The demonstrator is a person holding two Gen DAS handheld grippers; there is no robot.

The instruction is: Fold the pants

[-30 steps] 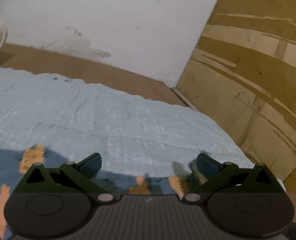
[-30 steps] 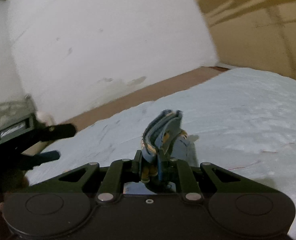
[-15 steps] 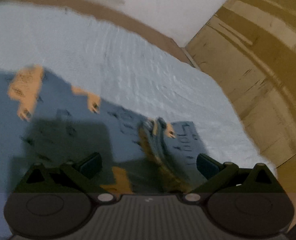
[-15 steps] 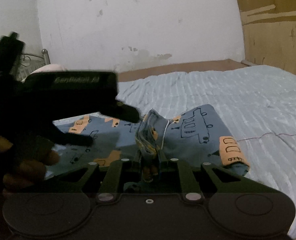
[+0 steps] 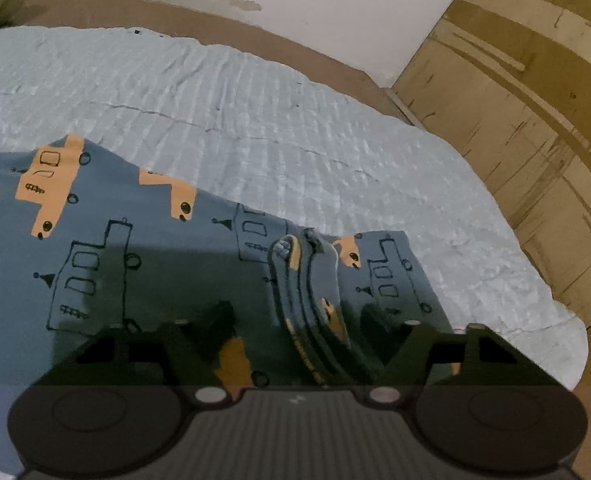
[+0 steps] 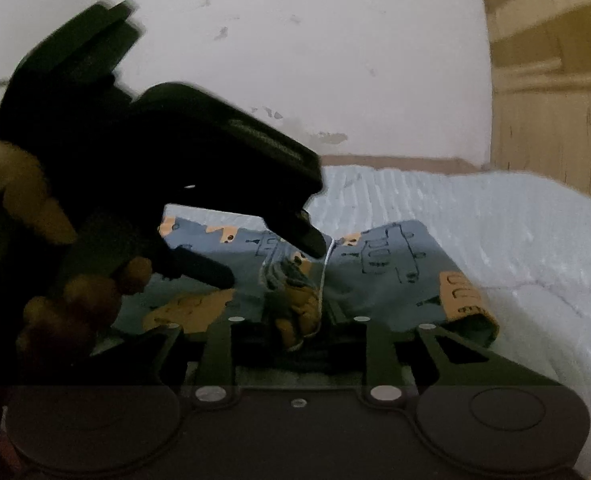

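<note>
Blue pants [image 5: 95, 240] printed with orange vehicles lie on the light-blue bedspread [image 5: 295, 120]. A bunched ridge of their fabric [image 5: 315, 280] stands up between the fingers of my left gripper [image 5: 299, 316]. Those jaws are closing and the pads stay clear of the ridge on both sides. In the right wrist view the same ridge [image 6: 291, 292] fills the gap of my right gripper [image 6: 295, 320], whose jaws are opening while still touching the cloth. The left gripper [image 6: 263, 258] reaches in from the upper left, straddling the ridge over the pants [image 6: 391, 264].
A person's hand [image 6: 75, 300] holds the left gripper at the left. A brown ledge [image 5: 135, 12] and a white wall run behind the bed. A wooden panel [image 5: 535, 120] stands close along the bed's right edge [image 5: 555, 312].
The left gripper came down over the pants and its jaws narrowed around the ridge. The right gripper lowered the bunched fabric onto the bed and its jaws widened.
</note>
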